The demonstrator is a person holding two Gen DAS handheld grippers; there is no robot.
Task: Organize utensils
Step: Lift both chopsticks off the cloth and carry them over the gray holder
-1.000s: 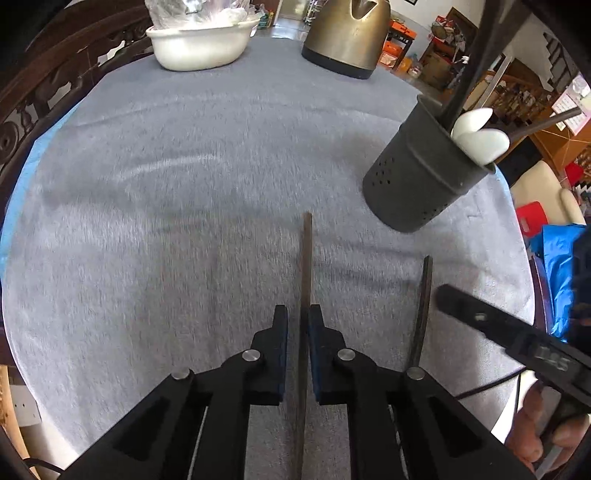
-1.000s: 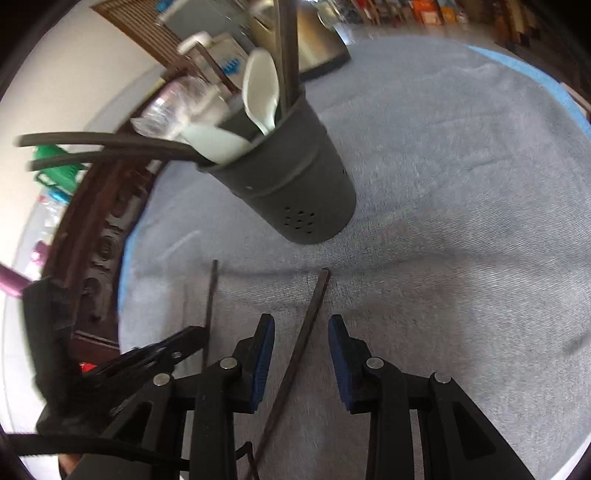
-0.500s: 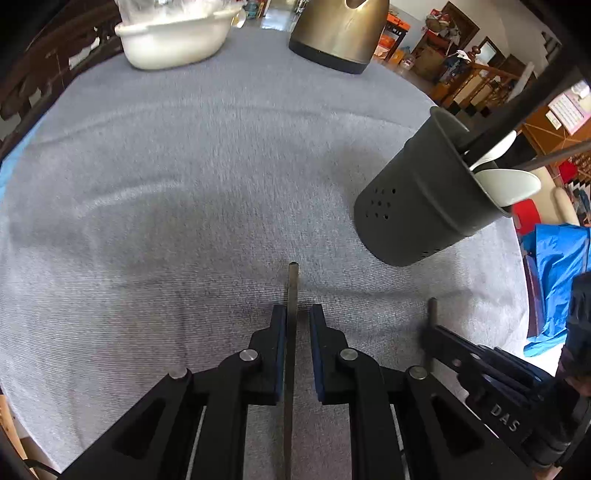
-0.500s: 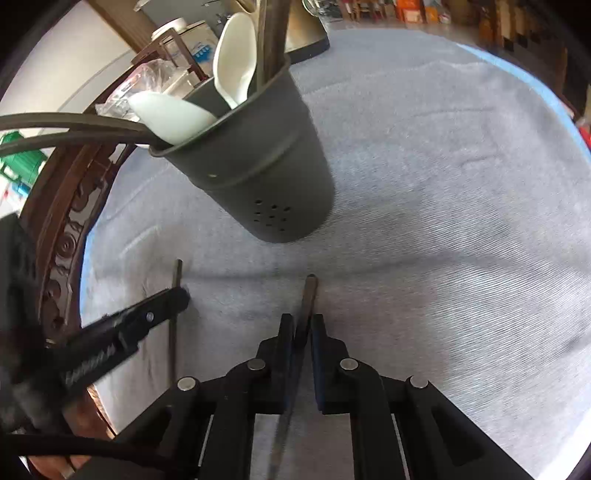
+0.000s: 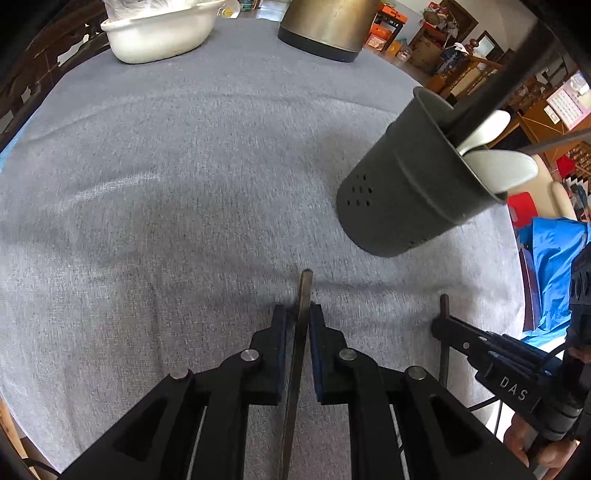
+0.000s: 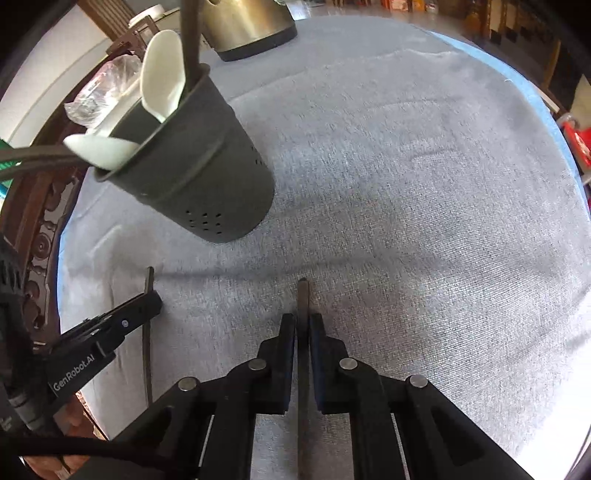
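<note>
Surface: round worktop (image 5: 184, 155) under a grey cloth, cluttered room beyond its far edge
Left gripper (image 5: 297, 319): clamped on a dark chopstick (image 5: 303, 295); the stick runs back between the pads, its short tip protruding ahead and lying at cloth level
Right gripper (image 6: 303, 326): clamped on a second chopstick (image 6: 303, 295) in the same manner, tip low over the cloth
Relative position: grippers side by side, apart, each visible at the edge of the other's view
Utensil holder (image 5: 410, 184): dark perforated cup standing ahead of both grippers, between their lines of reach; already holds white spoons (image 5: 498, 171) and several dark sticks
Far items: white basin (image 5: 159, 33) and a brass-coloured vessel (image 5: 325, 29) near the far edge
Step in hand (judged): lift both chopsticks and drop them into the holder
Risk: thin stick held near one end may pivot or slip in the pads on lifting
Risk: two grippers converging on one narrow opening may collide, or strike the protruding handles and tip the holder
</note>
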